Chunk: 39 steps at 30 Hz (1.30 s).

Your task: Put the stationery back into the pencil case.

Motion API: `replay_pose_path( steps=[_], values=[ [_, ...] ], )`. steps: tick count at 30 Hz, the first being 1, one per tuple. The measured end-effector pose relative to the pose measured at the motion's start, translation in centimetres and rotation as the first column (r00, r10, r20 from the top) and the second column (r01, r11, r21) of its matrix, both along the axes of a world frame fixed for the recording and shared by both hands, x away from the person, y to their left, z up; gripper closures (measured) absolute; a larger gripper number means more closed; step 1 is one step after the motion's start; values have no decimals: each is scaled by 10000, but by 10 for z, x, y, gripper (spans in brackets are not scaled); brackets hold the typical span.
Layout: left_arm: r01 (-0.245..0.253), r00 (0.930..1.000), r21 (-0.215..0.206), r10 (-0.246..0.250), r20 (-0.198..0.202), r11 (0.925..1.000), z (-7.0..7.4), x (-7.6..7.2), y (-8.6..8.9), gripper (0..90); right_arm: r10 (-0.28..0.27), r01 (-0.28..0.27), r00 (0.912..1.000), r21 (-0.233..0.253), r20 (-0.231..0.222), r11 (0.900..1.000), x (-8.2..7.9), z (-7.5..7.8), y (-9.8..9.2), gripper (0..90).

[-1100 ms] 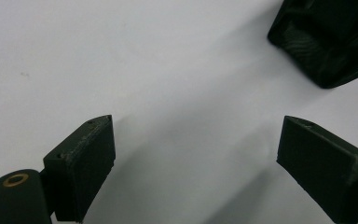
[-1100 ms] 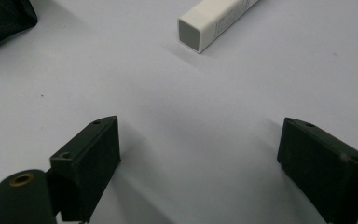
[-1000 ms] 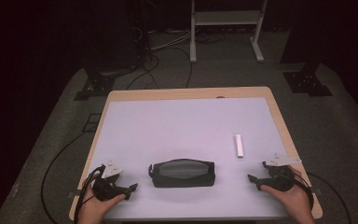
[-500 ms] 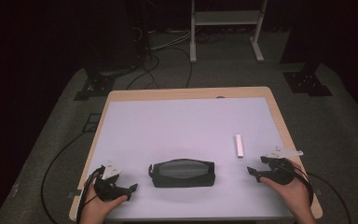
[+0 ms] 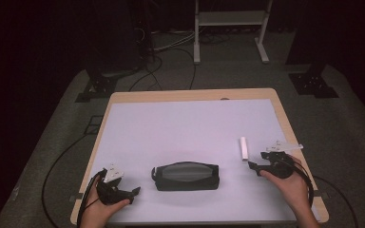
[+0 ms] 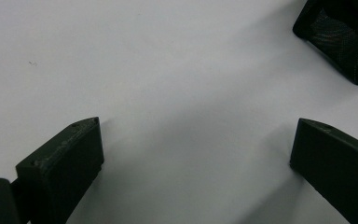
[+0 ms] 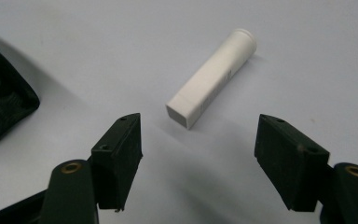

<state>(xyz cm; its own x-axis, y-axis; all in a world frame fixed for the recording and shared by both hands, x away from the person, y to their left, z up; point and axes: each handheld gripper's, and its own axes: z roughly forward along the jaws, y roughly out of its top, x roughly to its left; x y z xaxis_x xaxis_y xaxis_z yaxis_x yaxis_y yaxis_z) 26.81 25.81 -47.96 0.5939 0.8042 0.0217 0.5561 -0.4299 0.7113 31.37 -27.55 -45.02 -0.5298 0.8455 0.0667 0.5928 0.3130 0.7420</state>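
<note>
Black mesh zip pouch [image 5: 185, 176], soft-sided and oblong, lies flat near the front edge of the white-topped wooden table [image 5: 180, 128]; taking it as the landmark. Small white plastic tube [image 7: 212, 78], squared at one end and round-capped at the other, lies to the right of the pouch and a little farther back, well apart from it. It rests loose on its side, free for a pinch across its width.

Right gripper [image 7: 198, 149]: right of the pouch, aimed at the tube's squared end, jaws spread wide, holding nothing, not touching the tube. Looks lined up for a pickup.

Left gripper [image 6: 196, 161]: left of the pouch, low over bare tabletop, jaws wide apart, empty; pouch corner sits ahead of it, untouched
</note>
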Motion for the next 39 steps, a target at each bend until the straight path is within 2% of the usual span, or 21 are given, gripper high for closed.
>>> replay_pose_path(
  steps=[16,26,39],
  values=[
    [-10,10000,-32,10,-14,10000,0,0,0,18,-203,206,9996,-172,179,9996,25,6,21,334],
    [3,10000,-29,-3,-20,10000,0,0,0,18,-287,288,9996,-400,47,9988,40,-2,28,372],
    [9,10000,-32,-9,-43,10000,0,0,0,17,-469,469,9989,-616,6,9970,48,-15,32,461]
  ],
)
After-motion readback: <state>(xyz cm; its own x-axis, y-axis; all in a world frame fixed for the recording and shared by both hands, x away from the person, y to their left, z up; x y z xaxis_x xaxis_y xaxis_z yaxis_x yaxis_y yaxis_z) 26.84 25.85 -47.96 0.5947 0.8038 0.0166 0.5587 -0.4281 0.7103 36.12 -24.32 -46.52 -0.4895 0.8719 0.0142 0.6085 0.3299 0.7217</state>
